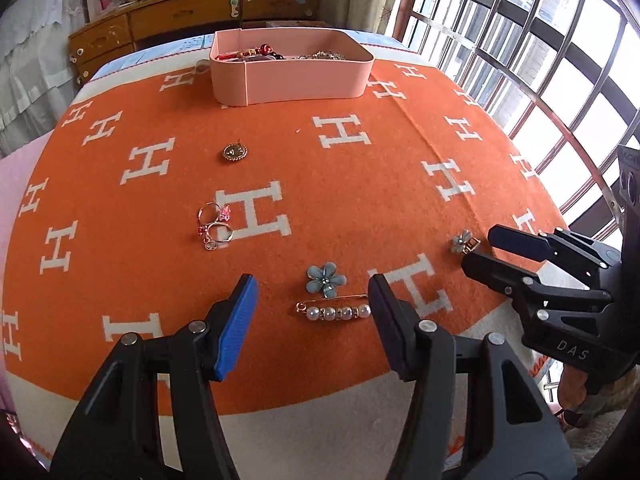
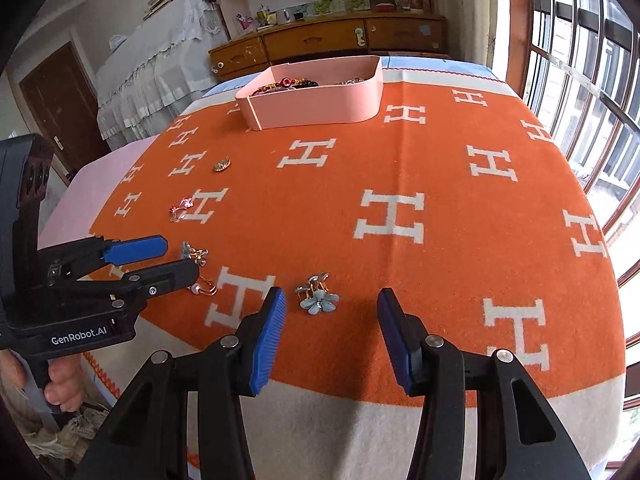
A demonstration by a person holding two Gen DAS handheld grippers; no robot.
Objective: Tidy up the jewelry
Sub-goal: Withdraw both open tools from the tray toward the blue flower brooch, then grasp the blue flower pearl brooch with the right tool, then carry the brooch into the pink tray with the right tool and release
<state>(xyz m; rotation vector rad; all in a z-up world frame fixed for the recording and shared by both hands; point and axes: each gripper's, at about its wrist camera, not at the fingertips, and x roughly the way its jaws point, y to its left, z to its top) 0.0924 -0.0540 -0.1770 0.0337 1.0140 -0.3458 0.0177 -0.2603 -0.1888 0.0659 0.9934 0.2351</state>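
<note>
On the orange blanket (image 1: 320,200) lie a blue flower brooch (image 1: 326,279) and a pearl pin (image 1: 334,312). My left gripper (image 1: 312,280) hangs open just over them, its pads touching neither. Further left are a cluster of rings (image 1: 214,226) and a gold pendant (image 1: 235,153). A smaller blue flower clip (image 2: 318,298) lies between the open fingers of my right gripper (image 2: 331,294), untouched. A pink box (image 1: 292,76) holding beads and chains stands at the far side. From the right wrist view the left gripper (image 2: 180,256) covers part of the brooch (image 2: 192,252) and pin (image 2: 204,289).
The blanket's cream border (image 1: 320,432) runs along the near edge. A barred window (image 1: 540,60) is on the right. A wooden dresser (image 1: 192,12) stands behind the table. A hand (image 2: 60,384) grips the left gripper's handle.
</note>
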